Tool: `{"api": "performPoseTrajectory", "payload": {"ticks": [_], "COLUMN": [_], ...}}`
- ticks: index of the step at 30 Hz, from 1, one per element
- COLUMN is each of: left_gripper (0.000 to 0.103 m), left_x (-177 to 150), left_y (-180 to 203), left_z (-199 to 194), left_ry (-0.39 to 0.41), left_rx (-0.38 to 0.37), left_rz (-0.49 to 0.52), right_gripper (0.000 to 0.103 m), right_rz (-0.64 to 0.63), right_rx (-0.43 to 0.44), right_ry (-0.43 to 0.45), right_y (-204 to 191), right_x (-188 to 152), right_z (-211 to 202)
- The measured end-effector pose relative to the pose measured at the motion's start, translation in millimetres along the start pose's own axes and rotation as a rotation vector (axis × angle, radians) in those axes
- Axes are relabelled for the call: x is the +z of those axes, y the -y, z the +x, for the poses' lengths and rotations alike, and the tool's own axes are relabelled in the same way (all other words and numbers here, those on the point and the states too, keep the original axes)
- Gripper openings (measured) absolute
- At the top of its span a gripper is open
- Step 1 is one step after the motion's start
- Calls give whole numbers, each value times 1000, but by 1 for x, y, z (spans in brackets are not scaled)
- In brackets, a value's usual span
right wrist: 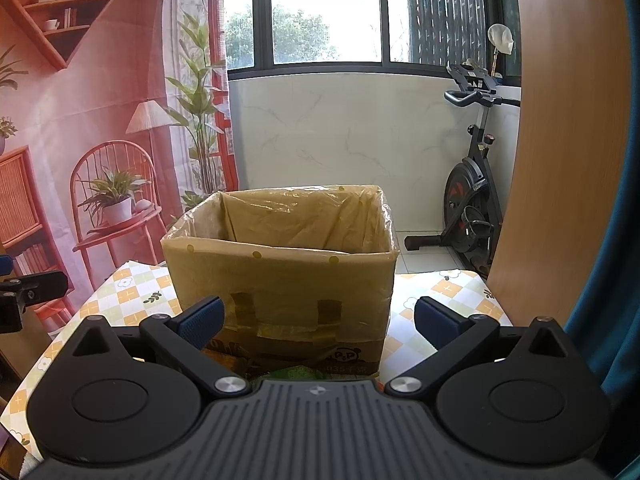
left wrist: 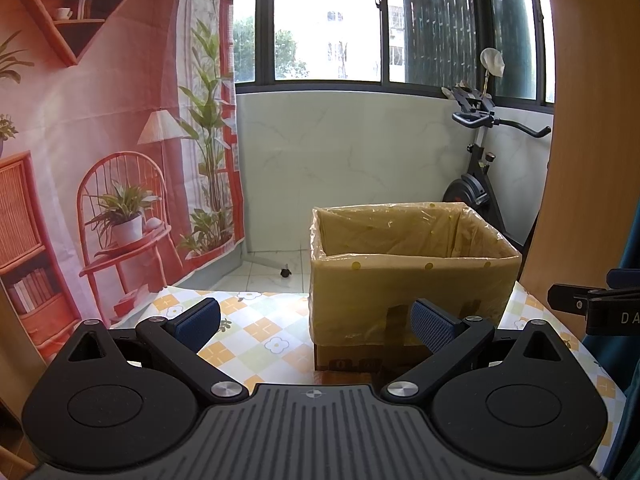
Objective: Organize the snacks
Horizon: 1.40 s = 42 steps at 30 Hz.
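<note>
Task at its outset: the plastic-lined brown cardboard box (right wrist: 280, 264) stands at 12 o'clock on the checked-cloth tabletop (left wrist: 256, 328), no snacks visible, while left gripper (left wrist: 316, 316) and right gripper (right wrist: 318, 316) hold fingers wide apart, empty.

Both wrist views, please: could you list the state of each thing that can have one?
Left hand-held gripper: open, holding nothing.
Right hand-held gripper: open, holding nothing.
Cardboard box: upright on the table, top open, lined with a clear plastic bag; floor hidden.
Tablecloth: spread flat over the table.
</note>
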State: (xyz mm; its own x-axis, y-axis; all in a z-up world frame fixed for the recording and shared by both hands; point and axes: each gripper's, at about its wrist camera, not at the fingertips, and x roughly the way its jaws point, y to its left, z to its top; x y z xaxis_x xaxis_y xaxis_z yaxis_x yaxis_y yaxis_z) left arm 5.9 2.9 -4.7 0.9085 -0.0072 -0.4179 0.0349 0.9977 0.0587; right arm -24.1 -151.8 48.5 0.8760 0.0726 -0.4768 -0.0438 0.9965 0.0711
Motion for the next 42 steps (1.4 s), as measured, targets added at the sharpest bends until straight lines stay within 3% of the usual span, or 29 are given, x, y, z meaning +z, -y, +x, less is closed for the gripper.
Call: {"api": "performPoseTrajectory", "payload": {"ticks": [42], "left_gripper": [102], "left_x": [0], "left_y": [0], "left_z": [5], "left_ry": [-27], "left_rx": [2], "left_rz": [-8], "right_gripper": [103], "right_rz": [5], "right_rx": [-2], "right_ry": [-15], "right_y": [4], "right_x": [-8], "right_z": [5]}}
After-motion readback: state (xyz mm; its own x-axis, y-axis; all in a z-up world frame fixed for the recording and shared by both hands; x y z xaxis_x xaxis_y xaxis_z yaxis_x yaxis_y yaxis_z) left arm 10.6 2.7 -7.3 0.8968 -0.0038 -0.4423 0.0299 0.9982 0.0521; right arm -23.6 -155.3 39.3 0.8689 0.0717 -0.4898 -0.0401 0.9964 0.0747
